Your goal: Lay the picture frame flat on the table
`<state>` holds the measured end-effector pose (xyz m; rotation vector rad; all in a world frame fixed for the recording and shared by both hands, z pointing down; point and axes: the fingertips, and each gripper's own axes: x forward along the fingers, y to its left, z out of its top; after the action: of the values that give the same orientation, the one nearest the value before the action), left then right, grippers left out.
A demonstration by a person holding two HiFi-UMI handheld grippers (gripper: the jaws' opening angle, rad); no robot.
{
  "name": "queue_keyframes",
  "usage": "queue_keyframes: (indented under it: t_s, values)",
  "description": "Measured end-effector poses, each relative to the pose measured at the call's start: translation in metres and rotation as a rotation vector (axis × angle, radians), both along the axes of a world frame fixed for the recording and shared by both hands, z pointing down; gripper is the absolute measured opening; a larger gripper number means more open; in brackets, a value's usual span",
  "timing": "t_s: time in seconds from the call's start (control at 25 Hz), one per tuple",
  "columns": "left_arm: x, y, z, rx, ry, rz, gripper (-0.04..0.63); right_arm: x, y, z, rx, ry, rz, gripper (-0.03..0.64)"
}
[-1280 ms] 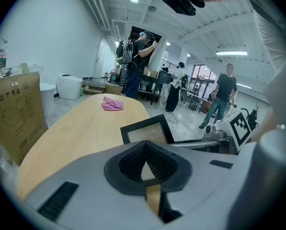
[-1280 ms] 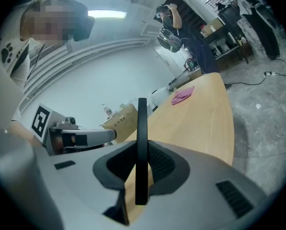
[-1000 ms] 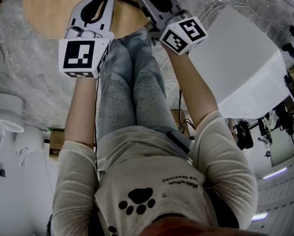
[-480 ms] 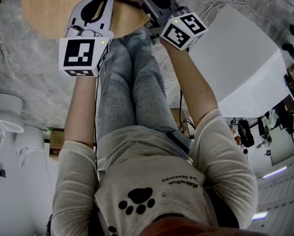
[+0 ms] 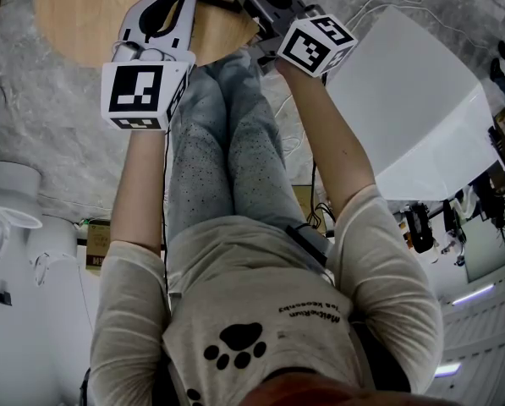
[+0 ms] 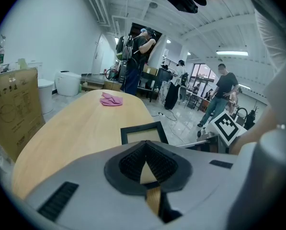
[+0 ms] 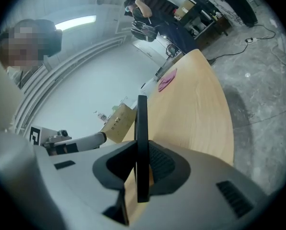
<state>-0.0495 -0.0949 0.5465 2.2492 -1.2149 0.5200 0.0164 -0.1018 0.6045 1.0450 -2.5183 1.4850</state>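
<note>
Frame (image 7: 142,123) stands edge-on in the right gripper (image 7: 143,169), whose jaws are clamped on its rim, over the near end of the table (image 6: 75,133). The left gripper (image 6: 145,164) waits just beside it, jaws together on nothing. The laying-down looks begun but unfinished: the frame is tilted, not flat. Next it needs rolling until its back meets the wood, then a release. Whether any edge already touches the table is unclear, and the head view cuts off both grippers' tips.
</note>
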Motion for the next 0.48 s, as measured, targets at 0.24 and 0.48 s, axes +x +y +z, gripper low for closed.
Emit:
queue_keyframes:
  t_s: [0.24, 0.48]
  values:
    - [-0.002, -0.002, 0.002, -0.002, 0.003, -0.001, 0.011, 0.000, -0.001, 0.011, -0.041, 0.015, 0.008, 0.080]
    - [0.001, -0.002, 0.004, -0.010, 0.003, 0.008, 0.011, 0.002, -0.001, 0.018, -0.073, 0.048, 0.007, 0.080]
